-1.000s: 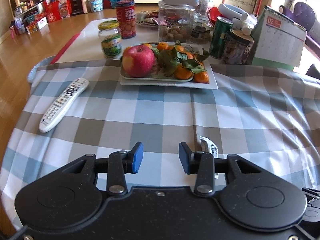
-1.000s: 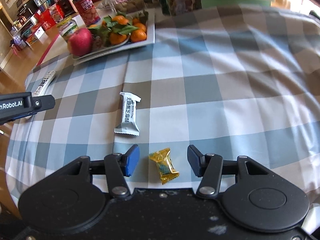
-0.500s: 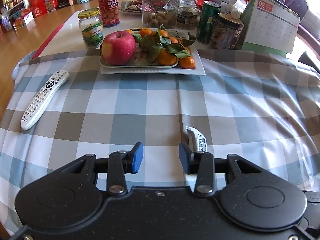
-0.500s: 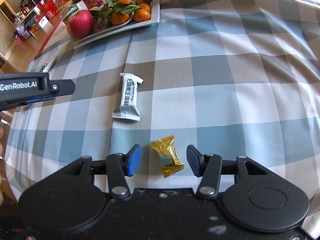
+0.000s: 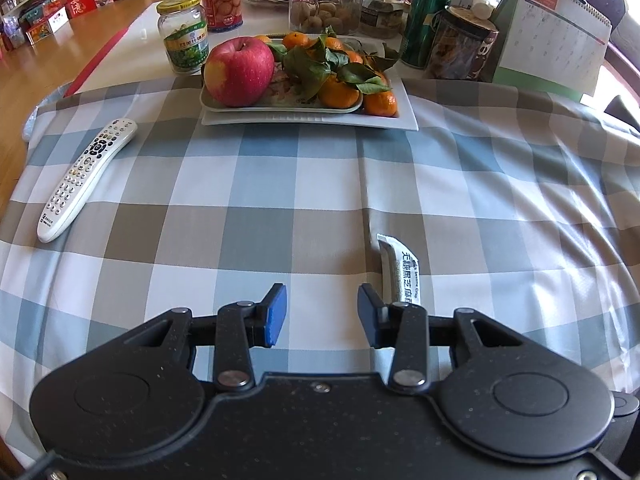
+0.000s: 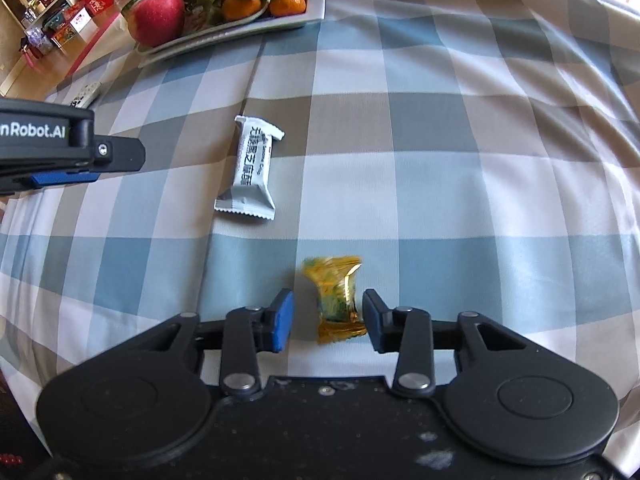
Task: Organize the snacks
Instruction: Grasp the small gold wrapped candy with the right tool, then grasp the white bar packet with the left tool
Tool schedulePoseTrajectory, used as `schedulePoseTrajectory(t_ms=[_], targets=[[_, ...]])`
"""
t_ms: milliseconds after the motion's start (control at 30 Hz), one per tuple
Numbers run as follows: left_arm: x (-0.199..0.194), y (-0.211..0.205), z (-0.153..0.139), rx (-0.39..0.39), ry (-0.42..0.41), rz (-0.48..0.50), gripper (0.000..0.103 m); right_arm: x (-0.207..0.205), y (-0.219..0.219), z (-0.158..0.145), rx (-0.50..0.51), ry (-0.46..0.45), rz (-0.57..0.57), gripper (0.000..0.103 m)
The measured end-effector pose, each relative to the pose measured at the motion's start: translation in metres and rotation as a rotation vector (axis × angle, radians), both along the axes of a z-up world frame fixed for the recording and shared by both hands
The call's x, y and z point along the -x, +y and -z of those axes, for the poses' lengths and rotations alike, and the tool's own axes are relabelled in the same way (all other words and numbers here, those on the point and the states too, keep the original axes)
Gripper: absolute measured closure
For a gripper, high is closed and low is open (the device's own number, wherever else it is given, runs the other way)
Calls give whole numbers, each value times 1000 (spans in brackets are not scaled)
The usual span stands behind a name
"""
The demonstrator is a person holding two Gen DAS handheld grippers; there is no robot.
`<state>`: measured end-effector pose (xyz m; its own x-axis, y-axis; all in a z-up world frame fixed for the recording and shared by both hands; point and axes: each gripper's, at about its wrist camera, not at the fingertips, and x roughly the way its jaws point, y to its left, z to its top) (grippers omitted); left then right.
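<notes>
candy first: the gold-wrapped candy (image 6: 336,300) now sits between the jaws of the right gripper (image 6: 326,322), and those jaws have just been closing around it. a second ago they stood much wider, with the candy lying loose in the gap. in the right wrist view the pad at 3 o'clock of the candy looks to be touching the wrapper, while a strip of cloth still shows between the candy and the blue pad at 9 o'clock, so the squeeze is not yet a clamp. the wrapper is blurred at its top, which i judge to mean it is being nudged as the jaws come in.

the left gripper (image 5: 320,314) has its jaws partly apart over bare checked tablecloth (image 5: 240,184), holding nothing, its gap unchanged from a second ago. the white snack bar (image 5: 402,274) lies flat just beyond its pad at 1 o'clock, outside the gap.

for the task, this reads as the first pickup nearly made: the candy should be gripped once the 9 o'clock pad meets it. the white bar is untouched. the plate (image 5: 404,112) of apple and tangerines sits well apart at 12 o'clock, a likely place for the snacks.
</notes>
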<state>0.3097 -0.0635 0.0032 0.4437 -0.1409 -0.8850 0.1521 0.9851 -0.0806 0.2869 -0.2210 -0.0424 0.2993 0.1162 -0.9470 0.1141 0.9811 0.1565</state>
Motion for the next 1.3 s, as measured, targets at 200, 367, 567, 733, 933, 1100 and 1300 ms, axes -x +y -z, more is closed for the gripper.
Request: schedulePoseTrajectory(t_ms=[200,367,567,733,933,1100,1300], targets=[[1,-2,4,-12,9,3,54,1,1,0,20,1,0,76],[2,-6,8,-26,10,17,54,3,4,-1,32,-2,-30,83],[0,-6,11,-26,14,18,54,2,1,-11,-16,-12,-14,83],[-2,-5,17,-9,31,10,54,-1,-15,-25,-65,-37,56,83],[0,-12,21,10,19,23,54,-2,-39,-41,-116,-57,168,83],[2,-26,23,-1,-26,61,54,-2,-54,-49,-133,-59,234,83],[-9,-56,28,-27,-21,103,54,-1,-67,-63,-131,-107,272,83]])
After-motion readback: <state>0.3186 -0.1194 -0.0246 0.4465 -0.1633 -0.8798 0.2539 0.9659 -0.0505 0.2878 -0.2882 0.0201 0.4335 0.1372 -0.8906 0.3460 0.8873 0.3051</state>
